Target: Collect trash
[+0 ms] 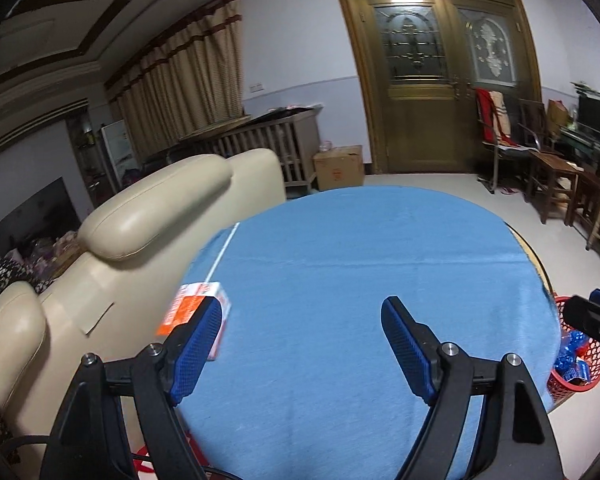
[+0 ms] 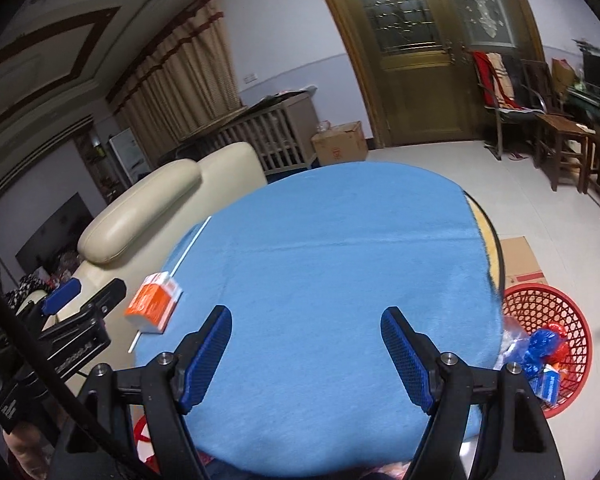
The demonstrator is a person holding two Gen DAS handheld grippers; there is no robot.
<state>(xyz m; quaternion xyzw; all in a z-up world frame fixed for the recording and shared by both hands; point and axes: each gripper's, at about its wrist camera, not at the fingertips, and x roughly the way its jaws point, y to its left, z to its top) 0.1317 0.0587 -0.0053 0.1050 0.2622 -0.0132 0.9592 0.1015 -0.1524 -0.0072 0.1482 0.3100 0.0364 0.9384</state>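
An orange-and-white carton (image 1: 198, 307) (image 2: 153, 303) lies at the left edge of the round table's blue cloth (image 1: 360, 272) (image 2: 332, 264). A thin white stick (image 2: 188, 250) lies along that edge, running under the carton. My left gripper (image 1: 302, 320) is open and empty, its left finger just in front of the carton; it also shows in the right wrist view (image 2: 72, 300). My right gripper (image 2: 306, 330) is open and empty over the cloth's near part; its tip shows in the left wrist view (image 1: 592, 312). A red mesh basket (image 2: 556, 320) (image 1: 580, 360) with blue wrappers stands on the floor to the table's right.
A cream leather armchair (image 1: 140, 232) (image 2: 148, 204) stands against the table's left side. Flat cardboard (image 2: 520, 260) lies beyond the basket. A cardboard box (image 1: 338, 166) and a crib stand by the wooden door. Wooden chairs (image 1: 556, 176) line the right wall.
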